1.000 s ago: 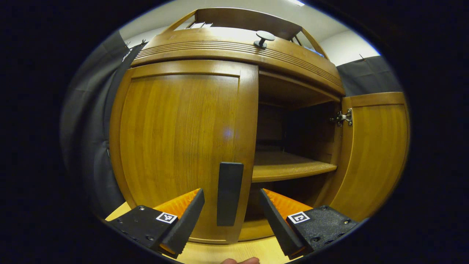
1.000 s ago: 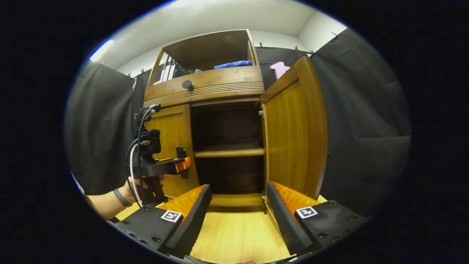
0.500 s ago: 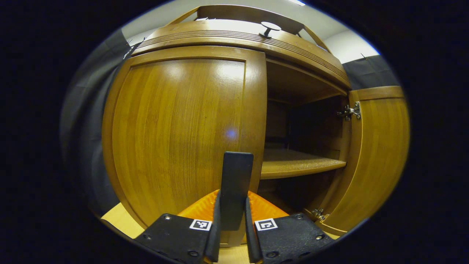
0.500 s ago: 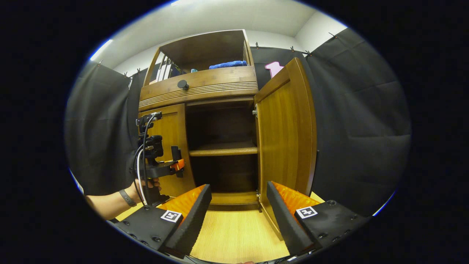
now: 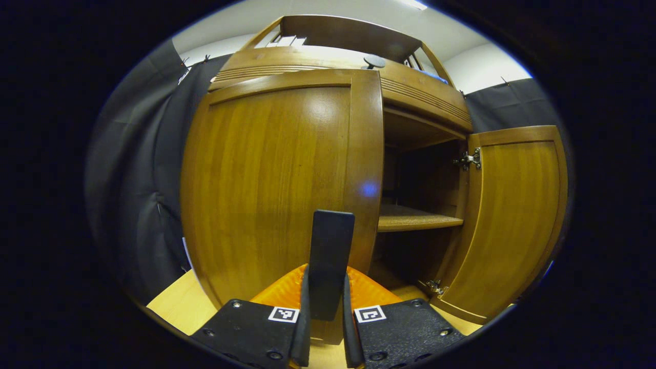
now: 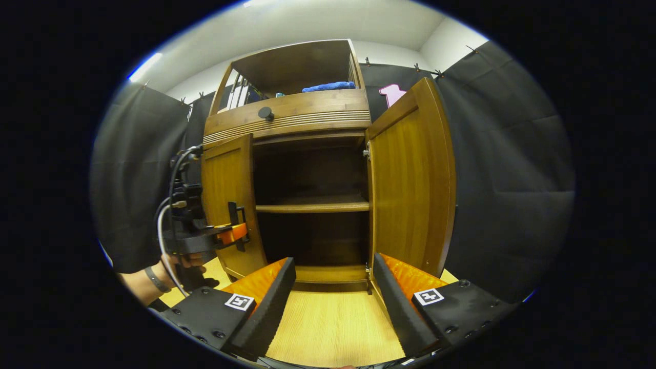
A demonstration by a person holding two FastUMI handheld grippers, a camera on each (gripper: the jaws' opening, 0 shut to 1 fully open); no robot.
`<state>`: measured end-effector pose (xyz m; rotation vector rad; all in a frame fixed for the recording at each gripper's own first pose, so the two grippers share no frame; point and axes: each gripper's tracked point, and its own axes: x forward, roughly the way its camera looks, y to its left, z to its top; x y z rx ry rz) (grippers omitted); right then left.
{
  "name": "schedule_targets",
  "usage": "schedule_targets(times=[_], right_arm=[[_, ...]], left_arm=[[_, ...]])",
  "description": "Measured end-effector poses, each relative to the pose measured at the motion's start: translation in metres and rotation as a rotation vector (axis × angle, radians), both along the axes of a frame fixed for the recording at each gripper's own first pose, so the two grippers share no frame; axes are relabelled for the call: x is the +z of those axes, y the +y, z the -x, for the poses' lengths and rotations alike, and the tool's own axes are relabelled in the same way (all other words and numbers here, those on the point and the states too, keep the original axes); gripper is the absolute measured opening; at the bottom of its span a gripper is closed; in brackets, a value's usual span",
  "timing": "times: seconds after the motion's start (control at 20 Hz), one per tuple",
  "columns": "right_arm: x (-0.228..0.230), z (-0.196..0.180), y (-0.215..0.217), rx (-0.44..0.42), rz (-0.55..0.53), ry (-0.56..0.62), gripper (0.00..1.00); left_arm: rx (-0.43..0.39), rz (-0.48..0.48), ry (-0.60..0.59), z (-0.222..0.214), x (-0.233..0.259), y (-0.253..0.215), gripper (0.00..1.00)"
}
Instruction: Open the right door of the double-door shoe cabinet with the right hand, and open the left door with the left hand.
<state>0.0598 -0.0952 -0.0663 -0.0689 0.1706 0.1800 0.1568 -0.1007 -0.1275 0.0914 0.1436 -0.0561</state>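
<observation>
The wooden shoe cabinet [image 6: 287, 115] stands ahead. Its right door [image 6: 412, 179] [image 5: 512, 215] is swung wide open. Its left door [image 5: 277, 174] [image 6: 225, 200] is partly open, angled outward from the frame. My left gripper [image 5: 324, 312] is shut on the dark vertical handle [image 5: 328, 256] of the left door; in the right gripper view that gripper [image 6: 233, 233] grips the handle [image 6: 234, 225], held by a hand [image 6: 179, 261]. My right gripper [image 6: 333, 302] is open with nothing between its fingers, low in front of the cabinet opening.
Inside the cabinet a wooden shelf [image 6: 312, 207] [image 5: 417, 222] divides the dark interior. A drawer with a round knob [image 6: 265, 113] sits above the doors, and a blue cloth [image 6: 328, 86] lies on the open top shelf. Light wood floor [image 6: 333, 333] lies below.
The left gripper closed on the left door's handle, then pulled the door outward, so it now stands partly open. The right gripper stayed open and nearly still.
</observation>
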Motion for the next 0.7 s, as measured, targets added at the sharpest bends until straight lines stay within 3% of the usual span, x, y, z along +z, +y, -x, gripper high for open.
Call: schedule_targets(times=[0.3,0.35,0.4,0.45,0.5,0.6,0.65,0.7], right_arm=[[0.002,-0.013,0.016,0.046,0.005,-0.007,0.89],[0.003,-0.017,0.018,0.05,0.006,-0.01,0.98],[0.003,-0.02,0.02,0.053,0.006,-0.011,0.98],[0.003,-0.021,0.022,0.057,0.007,-0.012,0.98],[0.002,-0.023,0.024,0.06,0.01,-0.01,0.89],[0.001,-0.026,0.027,0.059,0.014,-0.007,0.89],[0.001,-0.028,0.03,0.062,0.013,-0.005,0.98],[0.002,-0.029,0.032,0.064,0.01,-0.005,0.98]], left_arm=[[0.042,0.01,0.006,0.053,0.014,0.037,0.27],[0.059,0.007,0.001,0.062,0.016,0.045,0.26],[0.08,0.001,-0.006,0.072,0.02,0.054,0.25],[0.107,-0.005,-0.013,0.082,0.024,0.066,0.25],[0.137,-0.005,-0.021,0.09,0.026,0.077,0.24],[0.193,-0.005,-0.031,0.107,0.034,0.104,0.23],[0.209,-0.013,-0.034,0.114,0.036,0.114,0.22],[0.216,-0.016,-0.042,0.118,0.04,0.123,0.18]])
